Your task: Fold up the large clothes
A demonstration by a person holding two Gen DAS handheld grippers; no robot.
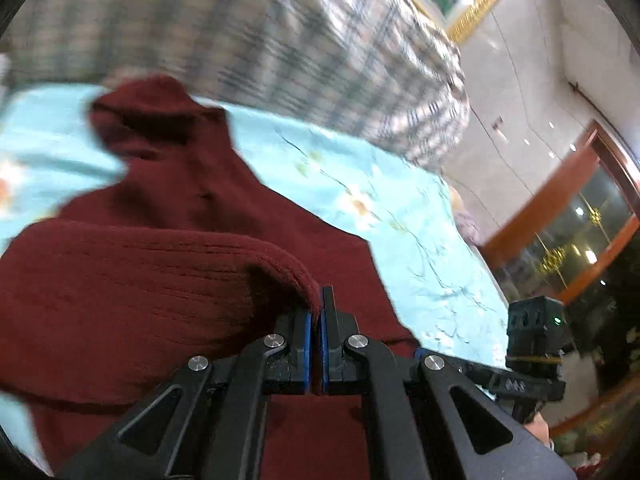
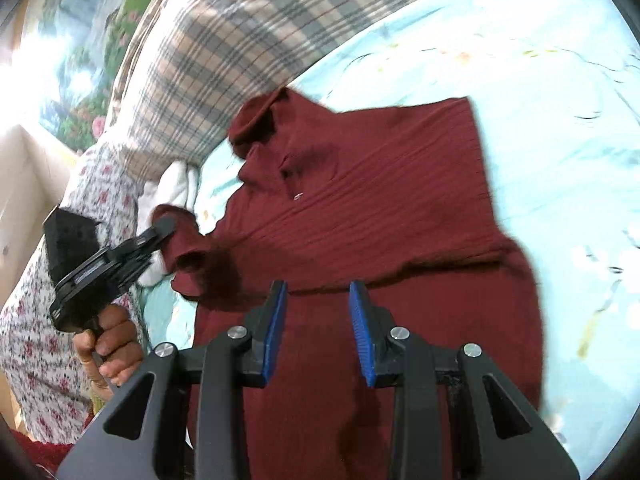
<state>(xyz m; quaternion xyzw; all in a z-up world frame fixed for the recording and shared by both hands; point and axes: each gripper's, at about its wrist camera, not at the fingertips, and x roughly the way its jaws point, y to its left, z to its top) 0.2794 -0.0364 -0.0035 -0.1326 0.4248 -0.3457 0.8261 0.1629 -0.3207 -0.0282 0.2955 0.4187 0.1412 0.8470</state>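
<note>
Bed: a light blue flowered sheet (image 2: 520, 80) covers it, with a plaid pillow (image 2: 224, 52) at the far left and a flowered quilt (image 2: 52, 320) along the near left edge.
Sweater: the dark red sweater (image 2: 380, 200) lies flat on the sheet in the middle of the bed, collar toward the pillow, body running to the near edge.
Sleeve: the left sleeve (image 1: 168, 264) is lifted off the sheet and curls over the body of the sweater; on the far right side the fabric ends in a straight edge, which looks already turned in, though I cannot be sure.
Step in hand: folding the left sleeve inward across the chest, as I judge it.
Left gripper (image 1: 317, 320): jaws fully closed, pinching the cuff end of the sleeve between the blue pads; a hand (image 2: 108, 344) holds its grip.
Right gripper (image 2: 318, 312): jaws partly open with nothing between them, hanging over the lower body of the sweater.
Next move: likely carry the cuff further right, lay the sleeve flat and smooth along the body, then let go; the free gripper could press the cloth down so it does not drag.
</note>
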